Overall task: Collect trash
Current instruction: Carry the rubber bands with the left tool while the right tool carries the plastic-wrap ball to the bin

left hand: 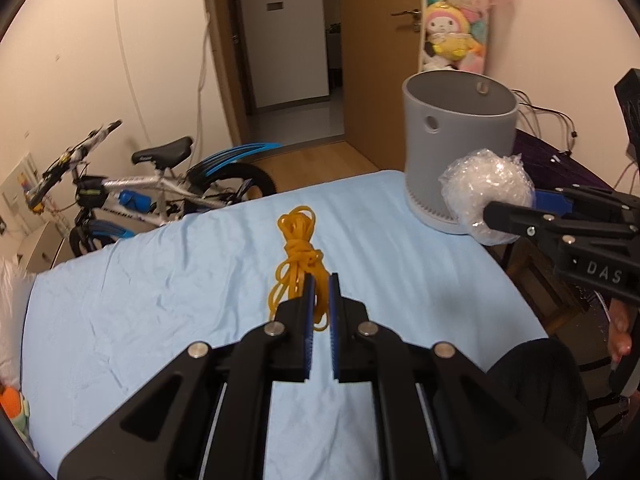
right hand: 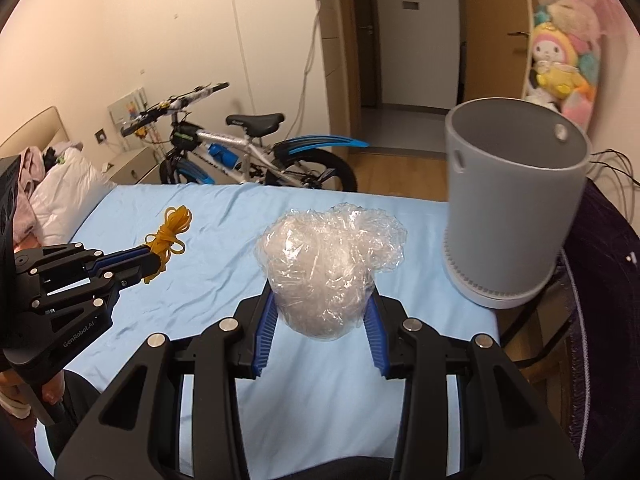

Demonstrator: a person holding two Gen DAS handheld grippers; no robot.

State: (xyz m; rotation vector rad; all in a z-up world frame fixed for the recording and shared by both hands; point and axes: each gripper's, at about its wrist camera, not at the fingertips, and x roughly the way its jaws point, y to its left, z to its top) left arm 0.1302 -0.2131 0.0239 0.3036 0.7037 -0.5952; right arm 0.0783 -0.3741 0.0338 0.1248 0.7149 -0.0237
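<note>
A bundle of yellow rubber cord [left hand: 298,258] is pinched between the blue pads of my left gripper [left hand: 320,280] and held just above the blue sheet; it also shows in the right wrist view [right hand: 168,236]. My right gripper [right hand: 322,300] is shut on a ball of crumpled clear plastic wrap [right hand: 328,264], held above the sheet; the ball also shows in the left wrist view [left hand: 486,196]. A grey open-topped bin [left hand: 458,140] stands upright at the table's far right corner, just beyond the ball; it also shows in the right wrist view [right hand: 516,200].
A light blue sheet [left hand: 160,300] covers the table. A bicycle [left hand: 160,192] stands beyond its far edge by the wall. A dark purple cloth with cables [right hand: 600,300] lies right of the bin. Plush toys [left hand: 456,20] hang by an open door.
</note>
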